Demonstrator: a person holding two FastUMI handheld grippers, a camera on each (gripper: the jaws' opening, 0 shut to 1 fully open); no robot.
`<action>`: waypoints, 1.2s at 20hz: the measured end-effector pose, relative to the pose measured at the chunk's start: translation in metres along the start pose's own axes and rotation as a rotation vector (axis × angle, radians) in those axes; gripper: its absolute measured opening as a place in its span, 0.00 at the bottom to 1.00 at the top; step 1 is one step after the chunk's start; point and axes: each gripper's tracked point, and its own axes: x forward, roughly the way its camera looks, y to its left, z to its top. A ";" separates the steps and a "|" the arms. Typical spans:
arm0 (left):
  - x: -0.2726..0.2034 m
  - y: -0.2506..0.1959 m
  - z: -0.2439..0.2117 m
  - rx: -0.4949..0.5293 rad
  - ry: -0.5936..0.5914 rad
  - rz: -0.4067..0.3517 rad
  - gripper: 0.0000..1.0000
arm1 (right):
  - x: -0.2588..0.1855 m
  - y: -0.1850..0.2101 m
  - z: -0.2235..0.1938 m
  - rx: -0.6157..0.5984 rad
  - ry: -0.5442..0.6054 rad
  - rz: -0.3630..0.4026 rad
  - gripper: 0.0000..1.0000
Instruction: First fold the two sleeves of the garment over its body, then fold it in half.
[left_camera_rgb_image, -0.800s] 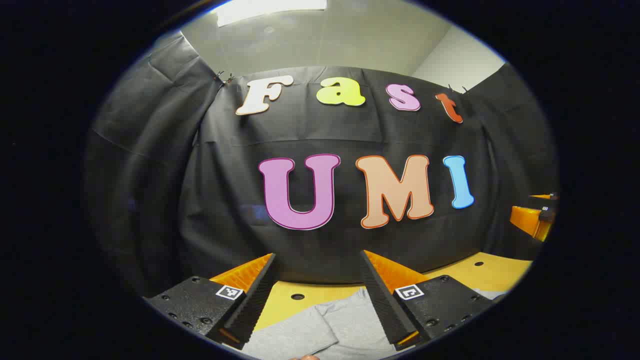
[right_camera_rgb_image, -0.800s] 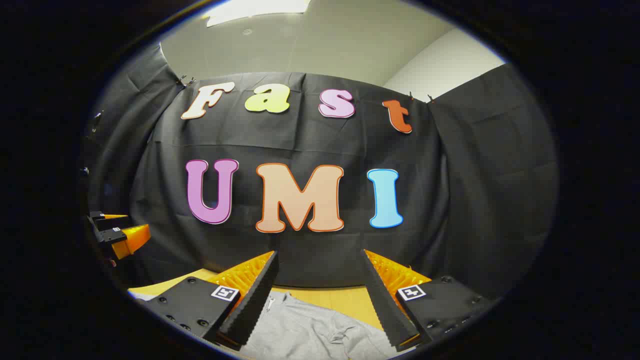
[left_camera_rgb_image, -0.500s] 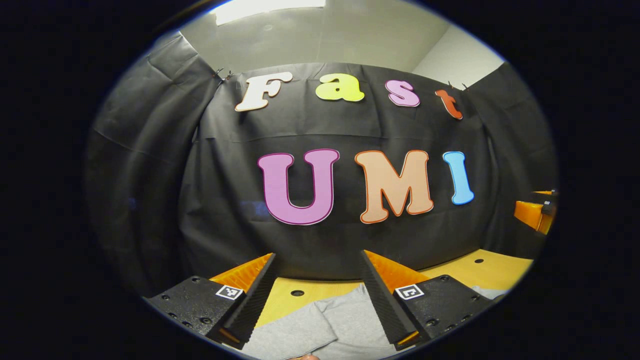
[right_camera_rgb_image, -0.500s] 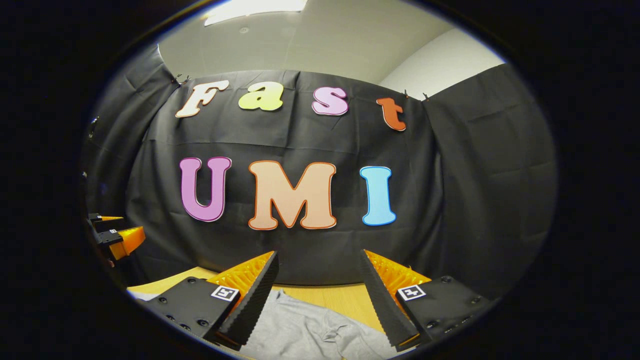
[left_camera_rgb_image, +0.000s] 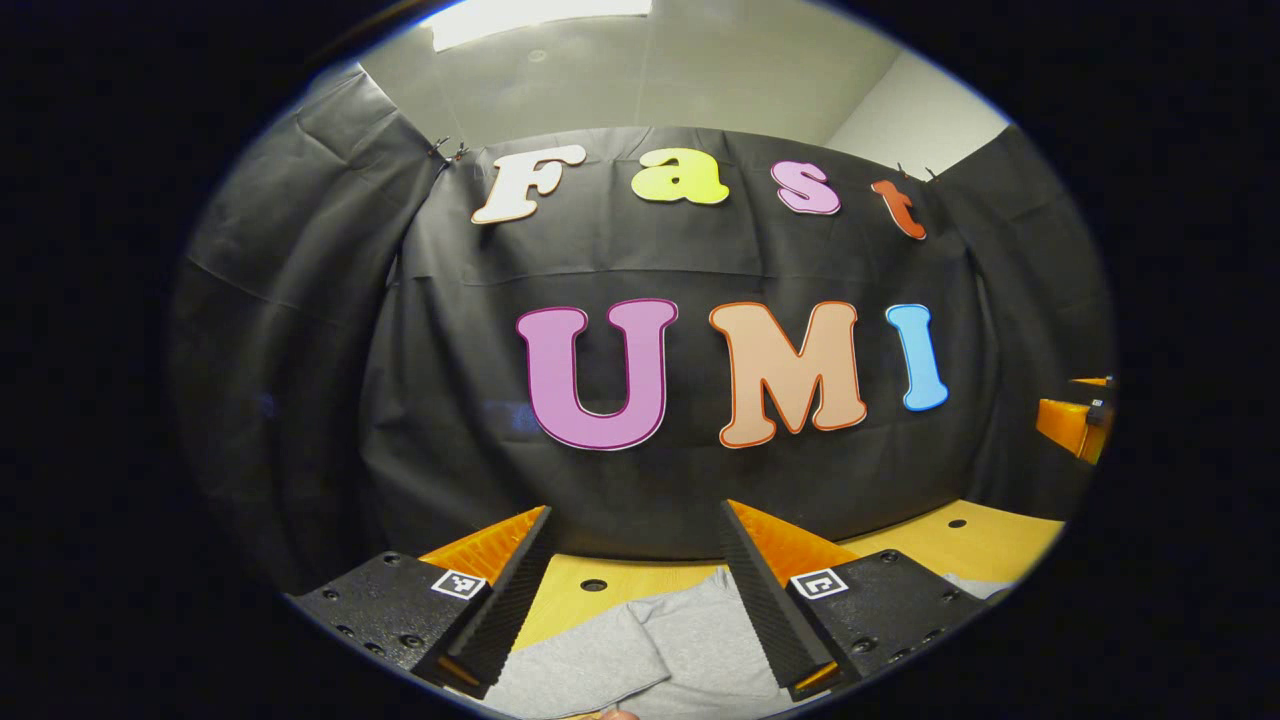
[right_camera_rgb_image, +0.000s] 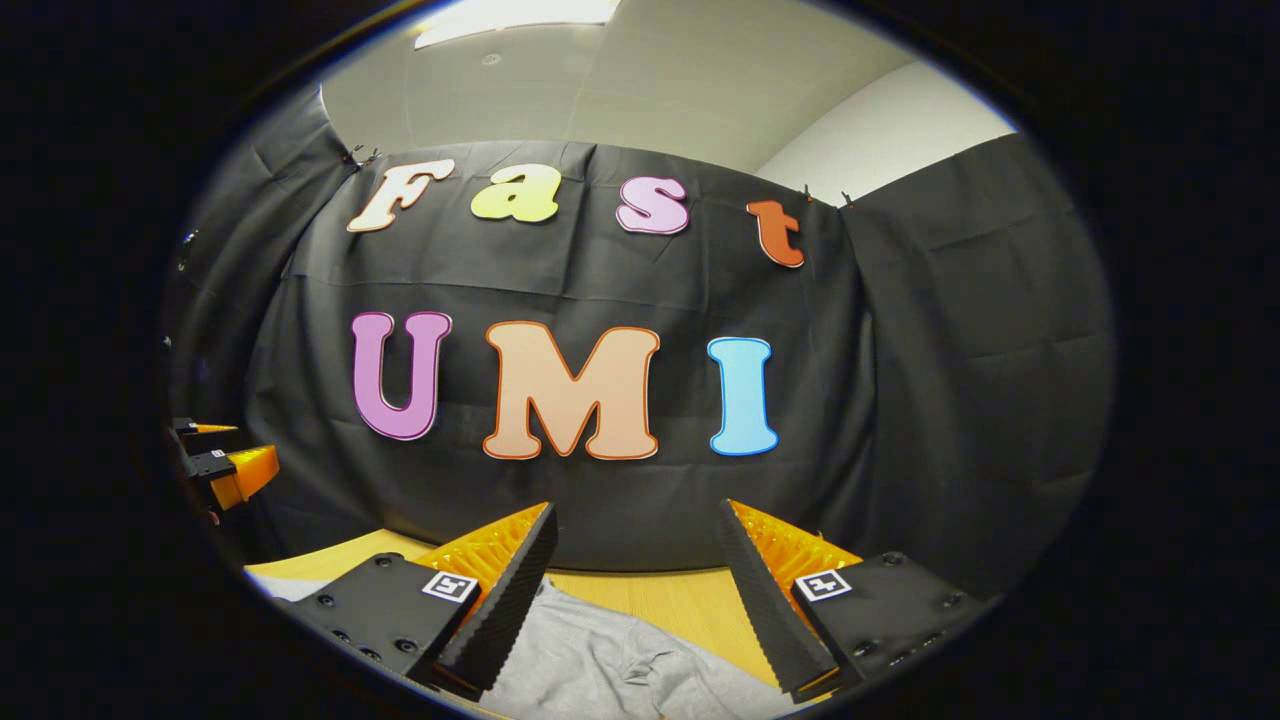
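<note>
The grey garment (left_camera_rgb_image: 650, 650) lies flat on the yellow worktop (left_camera_rgb_image: 960, 545), and above it the left gripper (left_camera_rgb_image: 635, 590) and right gripper (right_camera_rgb_image: 635, 590) hover with jaws wide, gripping nothing.

Both cameras sit low above the wooden table (left_camera_rgb_image: 960, 545), each looking forward and nearly level at the black cloth wall (left_camera_rgb_image: 450, 330) behind it, with a strip of ceiling above the wall. The left gripper view faces the wall almost squarely, with the left gripper (left_camera_rgb_image: 635, 515) at its bottom edge and the grey garment (left_camera_rgb_image: 660, 640) on the table just beneath. The right gripper view faces the same wall from farther along the table, with the right gripper (right_camera_rgb_image: 635, 515) at its bottom edge. Both share the wall, table and garment (right_camera_rgb_image: 600, 660). Each camera catches the other gripper at its edge: right (left_camera_rgb_image: 1075, 425), left (right_camera_rgb_image: 225, 465).
</note>
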 end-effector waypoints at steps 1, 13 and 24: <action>-0.001 0.000 0.000 0.001 0.003 -0.002 0.94 | 0.000 -0.004 -0.001 -0.003 0.002 -0.003 1.00; 0.000 -0.013 0.001 0.011 -0.002 -0.036 0.93 | 0.002 -0.059 -0.028 -0.033 0.081 -0.081 1.00; 0.002 -0.029 0.000 0.022 -0.003 -0.073 0.94 | -0.024 -0.138 -0.126 -0.061 0.355 -0.182 1.00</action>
